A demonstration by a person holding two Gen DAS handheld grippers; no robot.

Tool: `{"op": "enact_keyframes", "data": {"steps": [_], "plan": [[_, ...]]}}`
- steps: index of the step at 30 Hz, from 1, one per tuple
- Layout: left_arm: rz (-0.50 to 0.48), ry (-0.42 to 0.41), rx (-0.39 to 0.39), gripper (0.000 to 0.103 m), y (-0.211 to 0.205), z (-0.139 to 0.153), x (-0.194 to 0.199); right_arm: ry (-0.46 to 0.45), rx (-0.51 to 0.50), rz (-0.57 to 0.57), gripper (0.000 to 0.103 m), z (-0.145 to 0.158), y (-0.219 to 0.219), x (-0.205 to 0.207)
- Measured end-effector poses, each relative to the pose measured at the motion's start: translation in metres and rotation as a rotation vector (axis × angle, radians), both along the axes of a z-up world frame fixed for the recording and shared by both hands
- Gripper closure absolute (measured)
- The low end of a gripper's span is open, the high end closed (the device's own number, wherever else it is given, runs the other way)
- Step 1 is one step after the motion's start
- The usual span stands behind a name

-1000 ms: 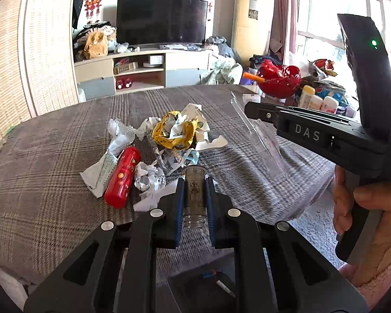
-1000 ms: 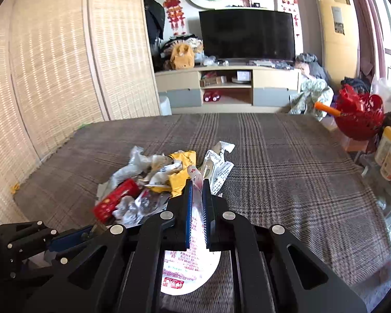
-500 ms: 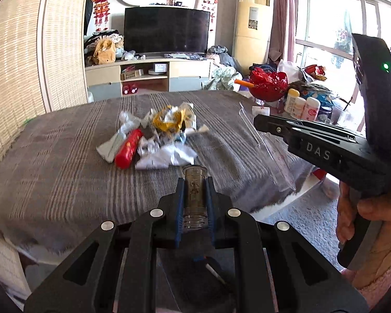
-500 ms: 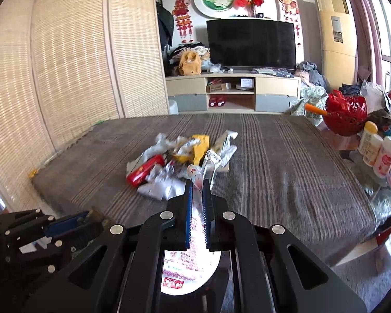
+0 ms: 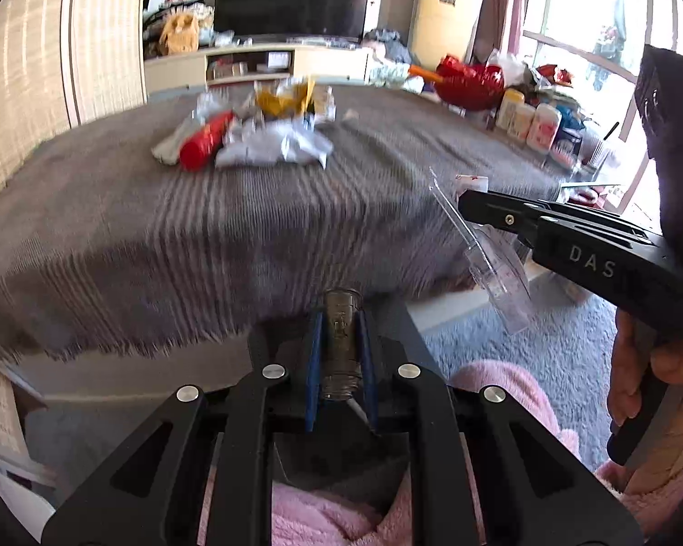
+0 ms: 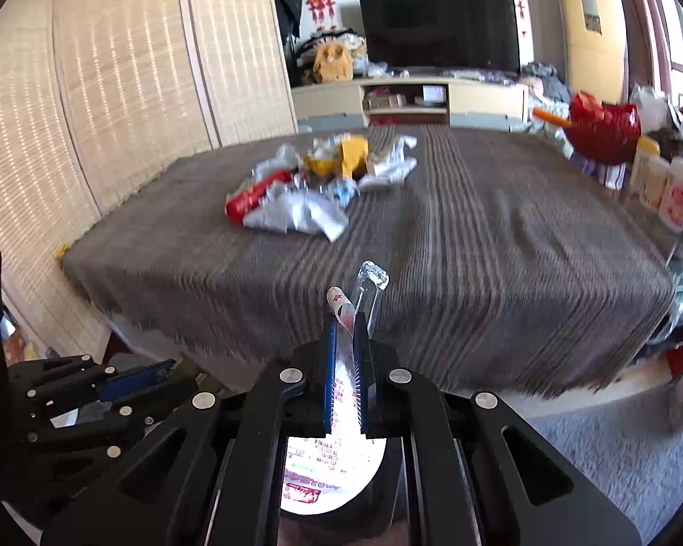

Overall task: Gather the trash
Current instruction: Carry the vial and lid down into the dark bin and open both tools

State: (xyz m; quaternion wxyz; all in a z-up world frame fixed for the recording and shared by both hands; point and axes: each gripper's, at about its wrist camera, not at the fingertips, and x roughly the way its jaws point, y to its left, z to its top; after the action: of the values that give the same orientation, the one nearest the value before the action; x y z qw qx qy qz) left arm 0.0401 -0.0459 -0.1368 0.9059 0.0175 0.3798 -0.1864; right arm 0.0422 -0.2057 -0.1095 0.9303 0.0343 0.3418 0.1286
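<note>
My left gripper [image 5: 340, 318] is shut on a small clear glass bottle [image 5: 340, 346], held off the table's near edge. My right gripper [image 6: 347, 323] is shut on a clear plastic package with a printed label [image 6: 346, 391]; the package also shows in the left wrist view [image 5: 496, 264]. A pile of trash [image 5: 255, 132] lies on the grey plaid tablecloth [image 5: 205, 227], with a red tube [image 5: 205, 139], crumpled white wrappers and a yellow wrapper [image 5: 282, 98]. The pile also shows in the right wrist view [image 6: 323, 182]. Both grippers are back from the table, well short of the pile.
A TV stand [image 6: 414, 95] and a TV [image 6: 437, 29] stand behind the table. A red bowl [image 6: 603, 125] and several bottles [image 6: 665, 182] sit at the right. A woven screen [image 6: 114, 91] runs along the left. Grey carpet [image 5: 546, 355] lies below.
Both grippers have pulled back from the table and dropped lower, each still holding its item. The trash pile now looks farther away and the table's front edge has come into view.
</note>
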Motion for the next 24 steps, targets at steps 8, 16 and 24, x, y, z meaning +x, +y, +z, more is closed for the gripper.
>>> {"op": "enact_keyframes", "data": {"steps": [8,16,24], "plan": [[0.015,0.115,-0.023,0.089,0.001,-0.040,0.011,0.130,0.015,0.007,0.094,-0.048,0.005,0.011],[0.010,0.196,-0.007,0.089,-0.002,-0.071,0.022,0.225,0.028,0.022,0.094,-0.084,0.012,0.024],[0.016,0.241,-0.001,0.089,-0.003,-0.085,0.030,0.277,0.040,0.016,0.090,-0.097,0.013,0.030]]}}
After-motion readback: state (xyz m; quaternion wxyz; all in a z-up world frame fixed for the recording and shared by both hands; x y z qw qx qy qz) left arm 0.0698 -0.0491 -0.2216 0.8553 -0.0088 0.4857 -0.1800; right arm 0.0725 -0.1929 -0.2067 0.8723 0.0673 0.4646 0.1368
